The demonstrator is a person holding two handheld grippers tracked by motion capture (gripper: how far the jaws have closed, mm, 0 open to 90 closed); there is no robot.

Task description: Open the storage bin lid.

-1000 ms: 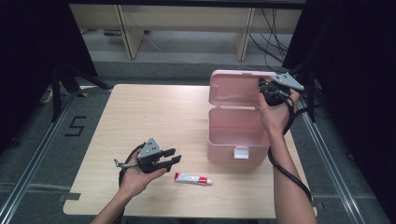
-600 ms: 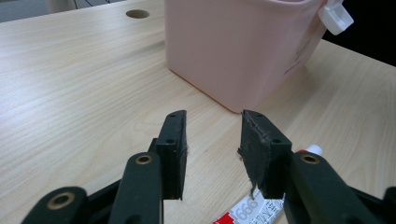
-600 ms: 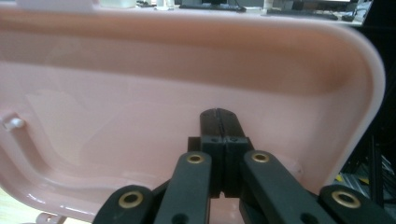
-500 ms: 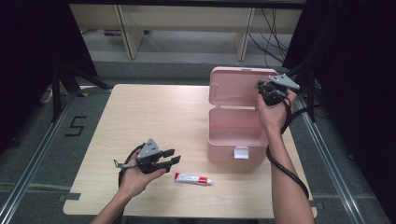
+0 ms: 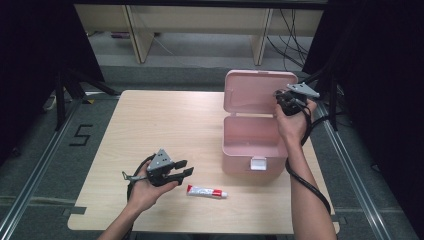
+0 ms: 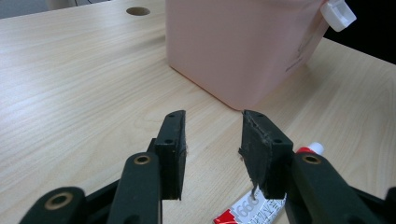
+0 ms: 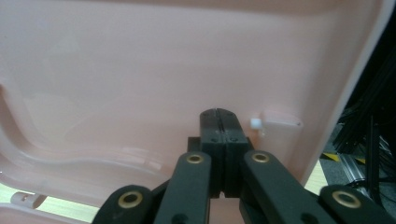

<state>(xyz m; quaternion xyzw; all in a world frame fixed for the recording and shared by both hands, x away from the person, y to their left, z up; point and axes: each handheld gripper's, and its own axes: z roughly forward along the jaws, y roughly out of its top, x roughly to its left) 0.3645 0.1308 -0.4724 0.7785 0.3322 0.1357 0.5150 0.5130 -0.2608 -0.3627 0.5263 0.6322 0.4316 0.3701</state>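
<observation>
Pink box sits on the right half of the table, lid raised and standing upright at the back. White latch hangs on the front wall, facing the person.

Right gripper is up at the lid's right edge, held in the person's right hand. In the right gripper view its two black fingers are pressed flat together, nothing between them, tips right against the lid's pink inner face, beside a small white catch near the lid's rim.

Left gripper is held in the left hand low over the front left part of the table, pointing toward the box. Its fingers stand partly apart with only bare wood in the gap; they grip nothing.

A small red-and-white tube lies flat on the table just right of the left gripper, in front of the box and apart from it. In the left gripper view the tube lies under the right-hand finger, white cap toward the box.
</observation>
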